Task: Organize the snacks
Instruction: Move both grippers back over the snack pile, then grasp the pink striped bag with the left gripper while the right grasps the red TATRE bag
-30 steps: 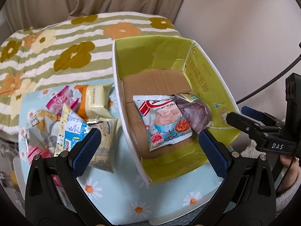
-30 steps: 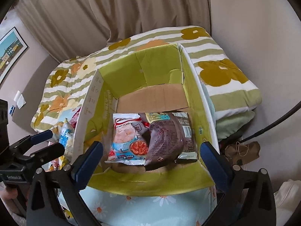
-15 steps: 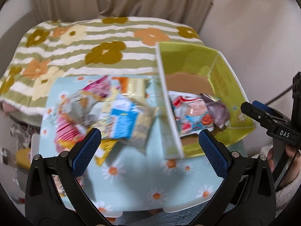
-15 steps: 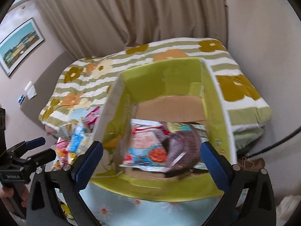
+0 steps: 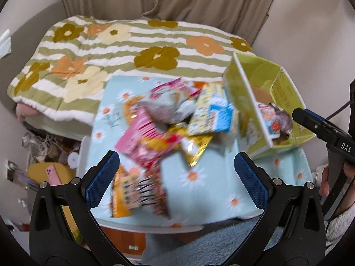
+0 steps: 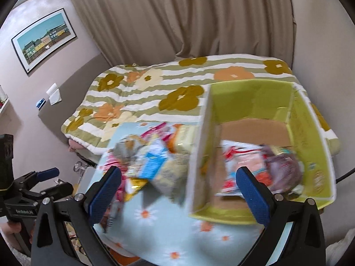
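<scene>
Behind your table, tan curtains [image 6: 177, 22] hang over a bed with a striped, flowered quilt [image 5: 111, 51]. On the table lies a pale blue daisy cloth [image 5: 210, 190], and at its right end stands the green box [image 6: 310, 133], with two packets [image 6: 261, 161] inside. The loose snack pile [image 5: 168, 124] lies just left of the box, blurred, its print unreadable. "DAS" shows on your right gripper [image 5: 310, 122], seen at the left camera's right edge; I cannot tell from there how its fingers stand. In its own view they are spread wide. Your left gripper [image 5: 177, 168] is spread wide too, holding nothing. Since a second ago both cameras have swung left, from the box to the pile. Bare cloth lies along the table's near edge.
</scene>
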